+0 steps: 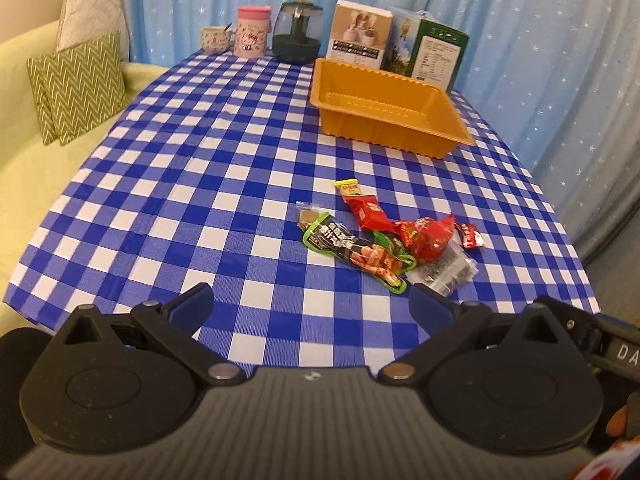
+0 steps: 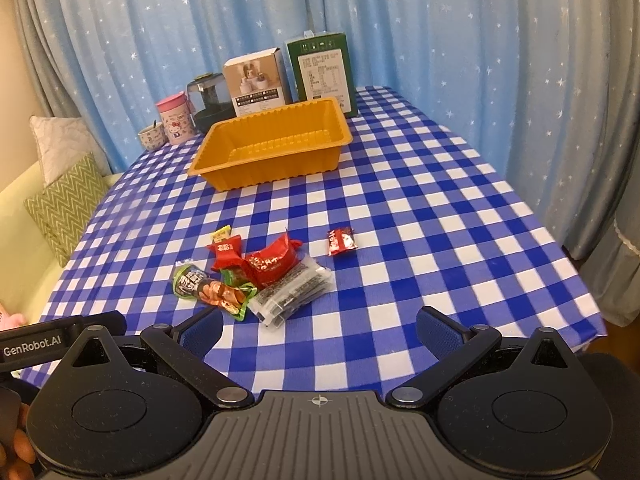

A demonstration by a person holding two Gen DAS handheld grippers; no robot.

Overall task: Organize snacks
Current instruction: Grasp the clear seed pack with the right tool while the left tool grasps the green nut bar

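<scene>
The snack packets lie in a loose overlapping heap on the near half of the surface. A clear packet with dark contents is partly tucked under a red packet. A green and black packet reaches to the left, and part of the heap lies under it. The print on all of them is too small to read. One small red sweet lies apart, just right of the heap.

The orange tray stands beyond the heap, well apart from it, and what shows of its floor is bare; the near wall hides the rest.

The left gripper hovers near the heap, its jaws spread wide with nothing between them. The right gripper hovers beside it, jaws likewise wide and holding nothing. A fingertip shows at the lower corner of each view; the hands are otherwise cut off.

The surface wears a blue and white checked cloth. At its far edge stand a small cup, a pink mug, a dark glass jar, a pale box and a green box. Pale blue curtains with white stars hang behind. On the left, a yellow-green sofa carries a green zigzag cushion and a white one.
</scene>
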